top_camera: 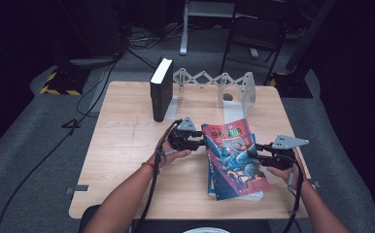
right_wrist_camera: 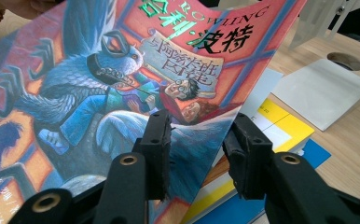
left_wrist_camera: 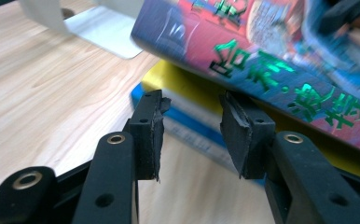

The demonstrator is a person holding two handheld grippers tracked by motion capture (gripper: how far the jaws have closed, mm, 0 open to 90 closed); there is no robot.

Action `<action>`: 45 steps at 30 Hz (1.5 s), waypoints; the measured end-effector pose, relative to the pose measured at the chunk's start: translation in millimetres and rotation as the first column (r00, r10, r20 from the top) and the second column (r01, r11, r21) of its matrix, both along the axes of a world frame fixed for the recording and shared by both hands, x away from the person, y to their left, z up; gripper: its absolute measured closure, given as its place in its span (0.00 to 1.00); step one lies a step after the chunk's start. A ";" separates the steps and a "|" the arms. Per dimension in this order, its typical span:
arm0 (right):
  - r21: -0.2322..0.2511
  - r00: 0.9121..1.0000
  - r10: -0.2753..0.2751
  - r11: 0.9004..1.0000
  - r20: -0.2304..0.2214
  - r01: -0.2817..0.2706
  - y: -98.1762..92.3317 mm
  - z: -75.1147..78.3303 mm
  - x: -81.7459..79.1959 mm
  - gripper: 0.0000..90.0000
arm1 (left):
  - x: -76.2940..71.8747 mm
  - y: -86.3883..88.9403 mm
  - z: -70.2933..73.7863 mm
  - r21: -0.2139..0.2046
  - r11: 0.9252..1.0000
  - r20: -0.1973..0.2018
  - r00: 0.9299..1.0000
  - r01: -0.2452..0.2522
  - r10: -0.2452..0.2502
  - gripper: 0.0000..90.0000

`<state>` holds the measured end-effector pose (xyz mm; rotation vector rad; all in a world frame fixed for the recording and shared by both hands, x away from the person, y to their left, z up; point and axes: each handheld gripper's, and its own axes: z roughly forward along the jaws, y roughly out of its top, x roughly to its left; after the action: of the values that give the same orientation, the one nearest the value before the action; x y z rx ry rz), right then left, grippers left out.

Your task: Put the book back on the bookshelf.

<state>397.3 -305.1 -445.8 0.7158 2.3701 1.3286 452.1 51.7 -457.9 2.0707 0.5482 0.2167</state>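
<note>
Hand-held gripper left (top_camera: 201,142) and hand-held gripper right (top_camera: 258,148) flank the colourful book (top_camera: 234,158) atop a stack near the worktop's (top_camera: 127,145) front. Both jaws stand part-open, pressing nothing. Each should close squarely on its book edge before lifting evenly.

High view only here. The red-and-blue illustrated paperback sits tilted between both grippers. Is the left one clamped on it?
Observer: No, the left gripper has its jaws apart; the red-and-blue illustrated paperback lies over one jaw's tip, not between the pads.
Operator: Right one?
Observer: The right gripper is open too; the paperback's edge runs into the gap without being pinched.
Operator: What's underneath?
Observer: A yellow-and-white book lying on a blue-covered book.
</note>
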 end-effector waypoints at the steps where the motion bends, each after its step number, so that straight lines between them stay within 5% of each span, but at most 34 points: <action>1: -0.002 1.000 0.001 1.000 -0.001 -0.001 0.6 -0.5 0.3 0.69 | 0.1 1.2 -4.8 -0.003 1.000 -0.018 1.000 0.021 -0.021 0.65; 3: -0.009 1.000 0.002 1.000 -0.008 -0.002 1.1 -1.6 0.6 0.69 | -3.5 0.6 -7.7 0.038 0.999 0.033 0.999 0.017 -0.019 0.64; 7: -0.019 1.000 0.002 1.000 -0.010 -0.003 1.4 -2.1 0.5 0.69 | -6.0 0.0 -6.9 0.008 0.999 0.029 0.999 0.036 -0.037 0.64; 12: 0.029 1.000 0.015 0.999 -0.020 -0.015 -5.4 -3.2 1.6 0.69 | -5.8 0.9 1.3 -0.108 0.992 -0.013 0.997 0.069 -0.071 0.65; 18: -0.003 1.000 0.012 1.000 -0.009 -0.012 -0.1 -2.1 -0.8 0.69 | -12.0 3.4 5.4 -0.043 0.994 -0.011 0.995 0.101 -0.101 0.65; 21: -0.005 1.000 0.013 1.000 -0.008 -0.013 0.0 -2.9 -0.1 0.69 | -16.0 5.0 6.6 0.005 0.982 -0.001 0.982 0.188 -0.188 0.65; 25: -0.007 1.000 0.016 1.000 -0.008 -0.016 0.7 -3.2 0.2 0.69 | -16.8 5.7 2.9 0.025 0.974 -0.031 0.974 0.225 -0.224 0.59; 29: -0.009 1.000 0.019 1.000 -0.005 -0.019 1.8 -4.1 1.0 0.69 | -22.4 -2.2 0.6 0.073 0.947 -0.049 0.950 0.312 -0.309 0.54; 35: -0.008 1.000 0.026 1.000 -0.012 -0.026 1.6 -5.1 1.9 0.69 | -27.4 -2.8 1.5 0.090 0.927 -0.076 0.931 0.364 -0.358 0.48; 38: -0.006 1.000 0.029 1.000 -0.009 -0.029 1.4 -5.5 2.2 0.69 | -30.2 1.6 2.1 0.062 0.926 -0.101 0.925 0.374 -0.367 0.45; 40: -0.004 0.999 0.030 1.000 -0.012 -0.030 1.6 -5.8 2.5 0.69 | -30.1 2.6 2.8 0.015 0.922 -0.149 0.913 0.387 -0.381 0.35; 43: -0.007 1.000 0.030 1.000 -0.008 -0.030 2.1 -5.4 2.0 0.69 | -32.1 1.2 2.5 0.006 0.931 -0.169 0.918 0.365 -0.359 0.33; 45: -0.010 1.000 0.028 1.000 -0.005 -0.028 2.2 -5.3 1.7 0.69 | -29.1 0.6 -1.0 -0.045 0.942 -0.219 0.917 0.332 -0.333 0.32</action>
<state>399.0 -302.9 -451.1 0.6862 2.3977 1.3272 423.0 52.3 -458.9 2.1574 0.3189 -0.2210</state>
